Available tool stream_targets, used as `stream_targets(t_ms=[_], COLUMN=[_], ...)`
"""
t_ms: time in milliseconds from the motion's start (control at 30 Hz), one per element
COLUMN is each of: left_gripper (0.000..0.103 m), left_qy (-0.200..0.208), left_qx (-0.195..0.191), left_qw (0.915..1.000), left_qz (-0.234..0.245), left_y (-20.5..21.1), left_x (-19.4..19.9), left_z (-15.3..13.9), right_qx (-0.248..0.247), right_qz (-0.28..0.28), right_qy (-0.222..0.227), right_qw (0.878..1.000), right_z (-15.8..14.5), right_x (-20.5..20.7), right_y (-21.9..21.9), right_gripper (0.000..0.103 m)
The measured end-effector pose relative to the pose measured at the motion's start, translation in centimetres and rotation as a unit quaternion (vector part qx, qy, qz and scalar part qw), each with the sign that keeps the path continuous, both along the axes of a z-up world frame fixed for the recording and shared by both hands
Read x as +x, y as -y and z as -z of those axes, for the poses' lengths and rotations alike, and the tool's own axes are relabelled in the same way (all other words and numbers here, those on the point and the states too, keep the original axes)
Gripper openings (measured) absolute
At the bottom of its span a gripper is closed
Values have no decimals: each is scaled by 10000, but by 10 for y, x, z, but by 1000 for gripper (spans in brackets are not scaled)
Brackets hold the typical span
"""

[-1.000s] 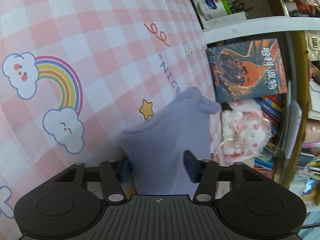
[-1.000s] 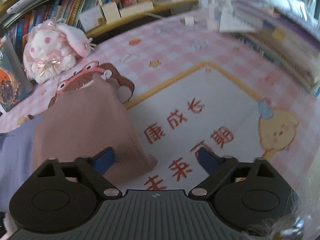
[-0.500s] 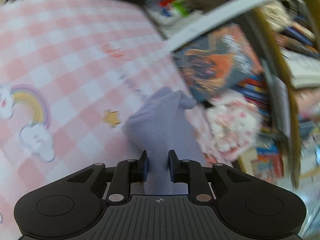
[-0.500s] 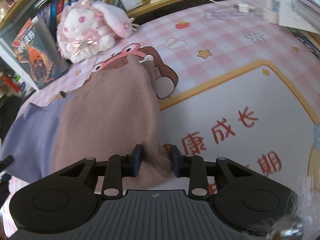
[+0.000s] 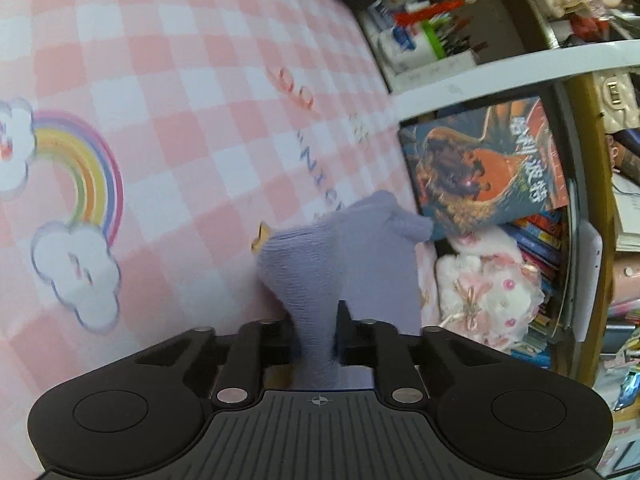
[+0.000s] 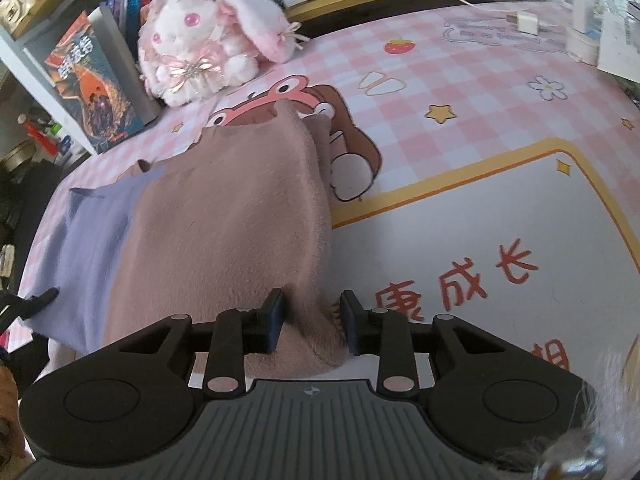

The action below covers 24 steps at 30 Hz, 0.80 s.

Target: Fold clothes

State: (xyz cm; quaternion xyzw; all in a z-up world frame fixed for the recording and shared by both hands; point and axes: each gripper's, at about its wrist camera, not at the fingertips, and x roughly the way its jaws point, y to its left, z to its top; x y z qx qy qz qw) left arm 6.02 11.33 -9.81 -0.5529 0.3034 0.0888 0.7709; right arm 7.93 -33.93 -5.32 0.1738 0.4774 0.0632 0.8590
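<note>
A fuzzy garment lies on the pink checked mat, with a dusty-pink part (image 6: 232,216) and a lavender part (image 6: 88,232). In the left wrist view the lavender end (image 5: 352,256) rises in a bunch from the mat. My left gripper (image 5: 316,328) is shut on that lavender fabric. My right gripper (image 6: 312,320) is shut on the near corner of the dusty-pink part, which pulls up into a ridge between the pads. A dark fingertip of the left gripper (image 6: 40,298) shows at the lavender edge in the right wrist view.
A pink-and-white plush rabbit (image 6: 204,44) sits at the mat's far edge beside an upright book (image 6: 92,88). Shelves of books (image 5: 552,240) stand behind. A charger and white items (image 6: 560,28) lie far right. The printed mat (image 6: 480,220) stretches to the right.
Both grippers went from open to shut on the garment. The left one has lifted the lavender end and the right one has gathered the dusty-pink corner.
</note>
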Motion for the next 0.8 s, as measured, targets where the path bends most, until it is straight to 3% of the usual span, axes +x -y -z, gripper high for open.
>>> stream_targets(t_ms=[100, 200, 400, 633, 800], left_gripper=[12, 12, 12, 12, 12], left_qy=[116, 137, 182, 384, 578], left_qx=[380, 567, 949, 1622, 2123], left_qw=[9992, 9983, 9950, 9847, 9731], left_qz=[2, 84, 267, 502, 686], left_y=[-9, -11, -12, 21, 50], left_x=[-2, 1, 6, 13, 16], left_z=[-13, -21, -37, -71, -100], right_qx=[22, 35, 291, 1114, 1284], right_qz=[-328, -632, -606, -614, -915], right_qy=[4, 15, 25, 27, -61], right_qw=[9995, 9980, 9977, 9919, 9875], right_z=[-1, -2, -1, 2, 13], right_x=[4, 8, 16, 49, 70], right_y=[-9, -18, -8, 5, 0], right_gripper=[29, 38, 39, 36, 28])
